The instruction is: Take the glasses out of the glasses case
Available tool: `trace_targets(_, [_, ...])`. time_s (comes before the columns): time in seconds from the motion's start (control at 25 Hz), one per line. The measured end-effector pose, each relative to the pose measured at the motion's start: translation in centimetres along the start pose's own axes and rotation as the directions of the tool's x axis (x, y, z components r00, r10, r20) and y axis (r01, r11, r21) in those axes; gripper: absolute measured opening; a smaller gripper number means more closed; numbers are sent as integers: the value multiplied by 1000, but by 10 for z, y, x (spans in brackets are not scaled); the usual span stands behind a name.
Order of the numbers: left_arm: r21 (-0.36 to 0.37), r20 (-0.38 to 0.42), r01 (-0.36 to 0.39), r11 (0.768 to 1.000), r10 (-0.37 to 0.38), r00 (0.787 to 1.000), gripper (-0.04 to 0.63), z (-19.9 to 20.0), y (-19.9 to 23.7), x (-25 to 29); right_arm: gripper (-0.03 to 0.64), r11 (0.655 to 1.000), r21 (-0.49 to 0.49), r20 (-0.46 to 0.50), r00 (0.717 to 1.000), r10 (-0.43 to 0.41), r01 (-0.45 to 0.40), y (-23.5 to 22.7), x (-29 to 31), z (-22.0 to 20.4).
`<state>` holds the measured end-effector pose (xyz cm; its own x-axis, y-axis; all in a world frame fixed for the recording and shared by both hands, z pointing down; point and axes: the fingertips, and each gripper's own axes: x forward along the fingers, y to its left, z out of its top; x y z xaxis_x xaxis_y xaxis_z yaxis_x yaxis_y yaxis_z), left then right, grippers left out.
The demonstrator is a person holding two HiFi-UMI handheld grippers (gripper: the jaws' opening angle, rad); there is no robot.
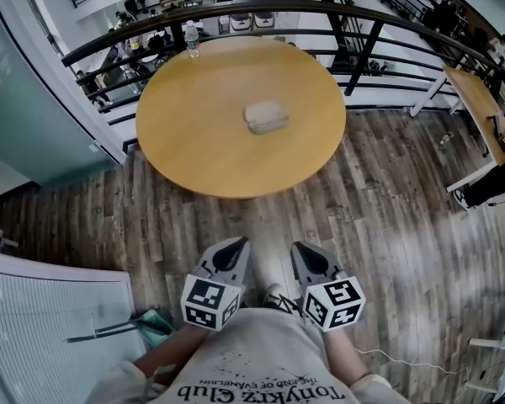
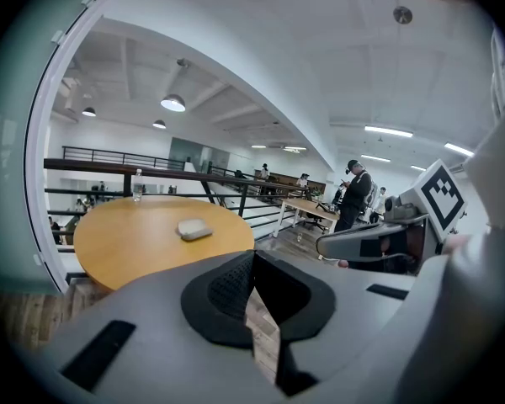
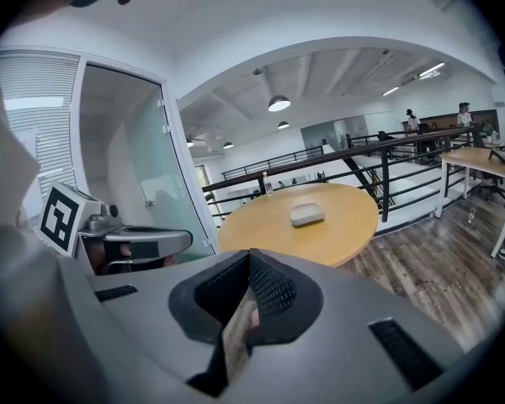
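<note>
A pale grey glasses case lies closed near the middle of a round wooden table. Both grippers hang close to the person's body, well short of the table's near edge. The left gripper and the right gripper sit side by side above the wooden floor, jaws shut and holding nothing. The left gripper view has its gripper aimed past the case, which is far ahead on the table. From the right gripper the case is likewise distant on the table.
A water bottle stands at the table's far edge, beside a dark railing. A second desk is at the right, a glass wall at the left, a white panel at the lower left. A person stands in the distance.
</note>
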<state>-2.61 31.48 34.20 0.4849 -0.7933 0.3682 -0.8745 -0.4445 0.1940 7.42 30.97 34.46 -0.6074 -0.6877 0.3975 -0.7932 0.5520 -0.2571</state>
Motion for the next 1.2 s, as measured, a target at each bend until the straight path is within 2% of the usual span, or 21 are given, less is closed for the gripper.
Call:
trace_targets(0.28, [-11,17,8,1000,-7,1000,25,5,20,-7,25,1000,12,8,1000,-25,25,8,6,8])
trace_targets(0.72, [4,32,67,998,-67,997,25,8,62,-32,25,993,24,33,993,-113,113,36,22,14])
trace_targets(0.96, [-2,27,91,996,-91,996,25,9,73,-25,25,992,13,30,992,-123,123,36,35,20])
trace_targets(1.2, [-5,29,81,997,-81,996,25,13,94,-2,25,994,3,29,994,-106,106,22,65,26])
